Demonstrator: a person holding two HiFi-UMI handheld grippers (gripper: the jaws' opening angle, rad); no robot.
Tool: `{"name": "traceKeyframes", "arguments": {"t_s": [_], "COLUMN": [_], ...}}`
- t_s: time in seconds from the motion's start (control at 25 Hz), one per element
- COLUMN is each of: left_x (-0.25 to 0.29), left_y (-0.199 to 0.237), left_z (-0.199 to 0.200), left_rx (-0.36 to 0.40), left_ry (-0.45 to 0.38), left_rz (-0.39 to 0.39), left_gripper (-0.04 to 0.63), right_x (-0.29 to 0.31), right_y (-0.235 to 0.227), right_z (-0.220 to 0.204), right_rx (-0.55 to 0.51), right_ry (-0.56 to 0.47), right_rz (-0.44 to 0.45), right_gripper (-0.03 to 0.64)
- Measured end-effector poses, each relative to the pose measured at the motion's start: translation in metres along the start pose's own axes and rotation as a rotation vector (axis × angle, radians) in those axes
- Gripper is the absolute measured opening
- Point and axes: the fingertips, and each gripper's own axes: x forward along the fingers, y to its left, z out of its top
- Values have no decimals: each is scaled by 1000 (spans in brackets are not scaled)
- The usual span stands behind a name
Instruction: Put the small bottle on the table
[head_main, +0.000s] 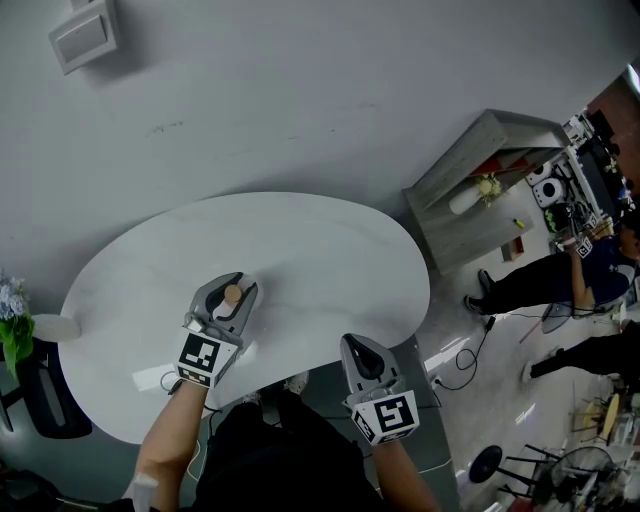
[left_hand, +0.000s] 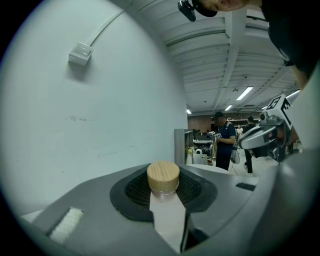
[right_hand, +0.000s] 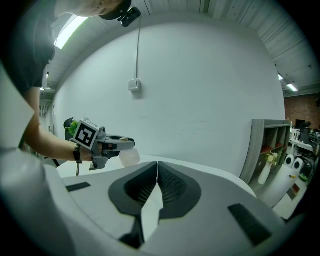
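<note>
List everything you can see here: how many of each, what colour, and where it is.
small bottle: one, clear with a wooden cap, held over the table
table: one, white, rounded, in front of the person
wall box: one, white, on the wall beyond the table
shelf unit: one, grey, right of the table
vase: one, white, inside the shelf unit
plant: one, green with pale flowers, at the table's left end
chair: one, black, left of the table
bystander: one in full view, dark clothes, far right
left tool: one, grey, shut on the small bottle
right tool: one, grey, shut, empty

No legible text, label or number anywhere
</note>
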Motion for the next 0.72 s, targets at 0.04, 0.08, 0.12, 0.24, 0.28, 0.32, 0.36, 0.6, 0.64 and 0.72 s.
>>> {"name": "traceKeyframes", "arguments": {"t_s": [0.04, 0.08, 0.12, 0.24, 0.28, 0.32, 0.36, 0.6, 0.64, 0.72], "left_x": [2, 4, 7, 16, 19, 22, 26, 48, 51, 58], "left_y": [0, 0, 0, 1, 1, 2, 2, 4, 4, 4], "left_z": [-3, -6, -9, -20, -24, -28, -32, -51, -53, -58], "left_rx": [-2, -4, -6, -13, -16, -19, -22, -36, -39, -40], "left_ry": [4, 9, 13, 27, 32, 37, 43, 75, 79, 86], "left_rz": [-1, -3, -3, -5, -6, -7, -8, -3, -1, 0], "left_gripper": [104, 104, 106, 106, 104, 104, 106, 104, 106, 106], "right_x": [-1, -1, -1, -1, -1, -2, -2, -6, -7, -7], "right_y": [-1, -1, -2, -4, -4, -4, -5, -9, -10, -13], "right_z": [-1, -3, -4, -8, -9, -9, -11, -20, -21, -24], "right_rx": [1, 2, 3, 4, 5, 4, 4, 16, 18, 19], "right_ry": [3, 7, 10, 18, 20, 23, 27, 51, 54, 57], "right_rz": [-1, -1, -1, -3, -4, -5, -6, -16, -17, -18], "right_gripper": [6, 6, 6, 6, 6, 6, 6, 6, 6, 6]}}
